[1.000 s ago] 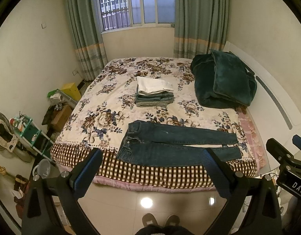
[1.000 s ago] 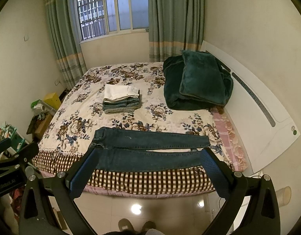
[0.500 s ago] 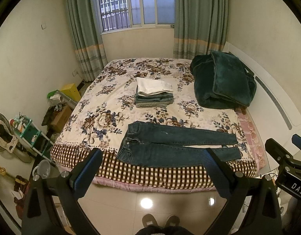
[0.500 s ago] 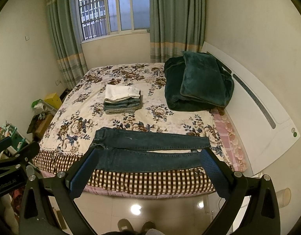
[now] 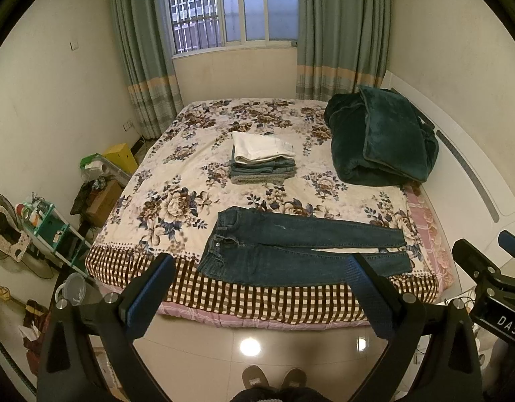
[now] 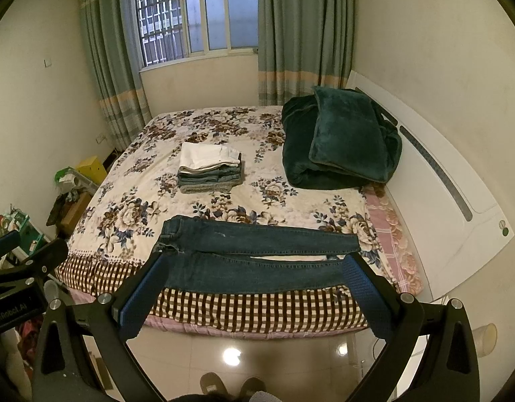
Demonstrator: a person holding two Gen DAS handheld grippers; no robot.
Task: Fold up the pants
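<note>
Left gripper (image 5: 257, 288): jaws spread wide, nothing between the blue pads, held out over the floor short of the bed and not touching cloth. Right gripper (image 6: 254, 286): same, wide open and empty, also back from the bed edge. Shoes of the holder show at the bottom of both views. Just past the fingertips, the jeans (image 5: 301, 251) lie flat on the near edge of the bed (image 5: 163, 207), spread full length across it, waistband to the left, cuffs to the right, both legs side by side with a thin gap opening toward the cuffs. The lower leg runs along the checked border, close to the drop-off. Not yet folded at all, by the look. Judgement on handling: denim, so limp but fairly heavy and grippy; it should drape rather than hold shape, and thick seams at waistband and hems give the firmest bite. Likely holds: left tongs on the waistband corner, right tongs on a cuff, then bring one leg over the other. Risk: dragging the near leg off the edge. Farther back, mid-bed, a stack of folded clothes (image 5: 262, 159) with a white piece on top, well apart from the jeans. To the right by the headboard (image 5: 471, 181), a dark green blanket (image 5: 381, 137) heaped up.
</note>
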